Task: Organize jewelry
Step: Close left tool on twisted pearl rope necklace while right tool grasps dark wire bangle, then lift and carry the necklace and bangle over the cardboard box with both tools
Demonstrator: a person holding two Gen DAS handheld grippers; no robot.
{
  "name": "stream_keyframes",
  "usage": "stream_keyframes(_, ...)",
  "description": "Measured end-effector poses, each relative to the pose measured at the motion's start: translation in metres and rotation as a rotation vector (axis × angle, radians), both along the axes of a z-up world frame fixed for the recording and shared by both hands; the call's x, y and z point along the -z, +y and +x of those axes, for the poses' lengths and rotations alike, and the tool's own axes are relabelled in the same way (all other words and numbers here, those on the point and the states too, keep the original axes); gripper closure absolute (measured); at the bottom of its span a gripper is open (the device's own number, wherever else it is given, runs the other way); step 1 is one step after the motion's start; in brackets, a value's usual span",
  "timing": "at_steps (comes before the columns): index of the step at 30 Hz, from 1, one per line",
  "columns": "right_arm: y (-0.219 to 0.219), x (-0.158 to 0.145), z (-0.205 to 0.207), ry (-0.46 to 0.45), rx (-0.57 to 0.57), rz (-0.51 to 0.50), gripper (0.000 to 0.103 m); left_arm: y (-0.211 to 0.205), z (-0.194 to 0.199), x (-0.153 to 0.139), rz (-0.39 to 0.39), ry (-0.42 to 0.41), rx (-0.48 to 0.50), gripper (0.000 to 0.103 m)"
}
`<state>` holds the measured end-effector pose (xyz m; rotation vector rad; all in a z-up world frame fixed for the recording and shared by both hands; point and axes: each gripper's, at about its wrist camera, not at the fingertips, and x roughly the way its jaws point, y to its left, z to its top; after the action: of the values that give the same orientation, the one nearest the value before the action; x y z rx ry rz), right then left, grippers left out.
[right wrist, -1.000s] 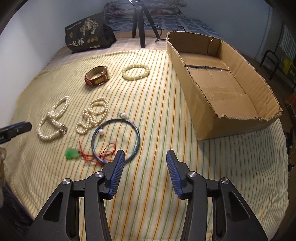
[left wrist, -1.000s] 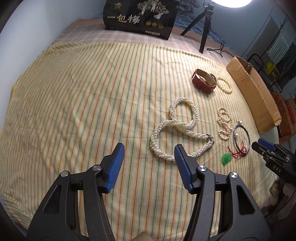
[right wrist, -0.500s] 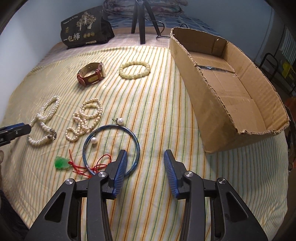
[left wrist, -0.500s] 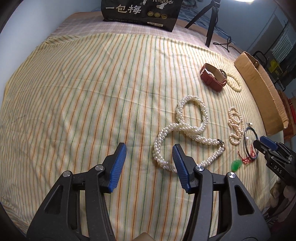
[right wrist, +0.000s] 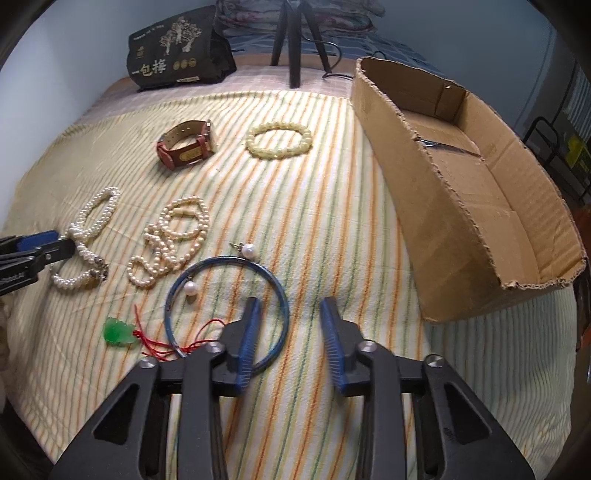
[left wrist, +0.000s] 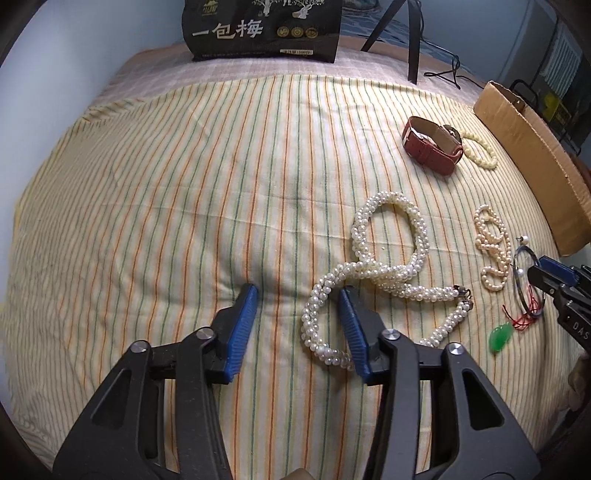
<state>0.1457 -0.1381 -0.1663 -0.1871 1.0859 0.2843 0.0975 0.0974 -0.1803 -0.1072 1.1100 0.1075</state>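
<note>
A thick white pearl necklace (left wrist: 388, 258) lies looped on the striped cloth. My left gripper (left wrist: 297, 325) straddles its near loop; the jaws are closing and the pads stand clear of the beads. My right gripper (right wrist: 290, 332) straddles the right rim of a blue hoop (right wrist: 229, 258) with two pearls; its jaws are closing too, without touching the rim. Beside the hoop lie a green pendant (right wrist: 118, 332) on red cord and a cream pearl strand (right wrist: 173, 240). Farther back are a red-brown watch (right wrist: 188, 147) and a yellow bead bracelet (right wrist: 279, 140).
An open cardboard box (right wrist: 424, 221) stands along the right side of the cloth. A black printed bag (left wrist: 262, 29) and a tripod (right wrist: 291, 37) stand at the far edge of the bed. Bare striped cloth (left wrist: 147, 203) spreads to the left.
Both grippers have come lower and nearer the cloth, and their jaws have narrowed. The left now straddles the necklace loop, the right the hoop's rim.
</note>
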Motion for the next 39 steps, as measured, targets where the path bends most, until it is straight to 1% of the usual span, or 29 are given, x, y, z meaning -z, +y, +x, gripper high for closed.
stream_keyframes(1, 0.001, 0.0, 0.0, 0.002, -0.008, 0.009, 0.086, 0.0, 0.001, 0.0, 0.003, -0.003, -0.001, 0.069)
stream_keyframes(3, 0.002, 0.001, -0.001, 0.006, -0.018, 0.022, 0.093, 0.001, 0.001, -0.002, -0.003, -0.005, -0.009, 0.092)
stream_keyframes(5, 0.003, 0.0, 0.0, 0.012, -0.02, 0.036, 0.098, 0.003, 0.002, -0.003, -0.029, -0.001, -0.017, 0.097)
stream_keyframes(7, 0.002, -0.001, 0.0, 0.019, -0.014, 0.053, 0.099, 0.008, 0.002, -0.004, -0.06, 0.002, -0.03, 0.097)
stream_keyframes(11, -0.001, -0.006, 0.0, 0.038, 0.001, 0.12, 0.1, 0.016, 0.001, -0.009, -0.139, 0.001, -0.049, 0.097)
stream_keyframes(14, 0.0, -0.013, -0.004, 0.025, -0.007, 0.141, 0.1, 0.017, -0.003, -0.018, -0.167, -0.023, -0.047, 0.097)
stream_keyframes(22, 0.008, -0.039, -0.017, -0.062, -0.037, 0.137, 0.1, 0.016, -0.012, -0.044, -0.204, -0.095, -0.048, 0.097)
stream_keyframes(25, 0.01, -0.048, -0.023, -0.102, -0.049, 0.115, 0.1, 0.015, -0.014, -0.057, -0.22, -0.132, -0.047, 0.097)
stream_keyframes(28, 0.014, -0.057, -0.028, -0.143, -0.066, 0.09, 0.1, 0.016, -0.019, -0.072, -0.223, -0.171, -0.047, 0.097)
stream_keyframes(35, 0.018, -0.078, -0.036, -0.193, -0.085, 0.088, 0.101, 0.011, -0.028, -0.106, -0.219, -0.252, -0.032, 0.097)
stream_keyframes(39, 0.017, -0.092, -0.04, -0.22, -0.088, 0.094, 0.101, 0.008, -0.033, -0.122, -0.218, -0.284, -0.021, 0.098)
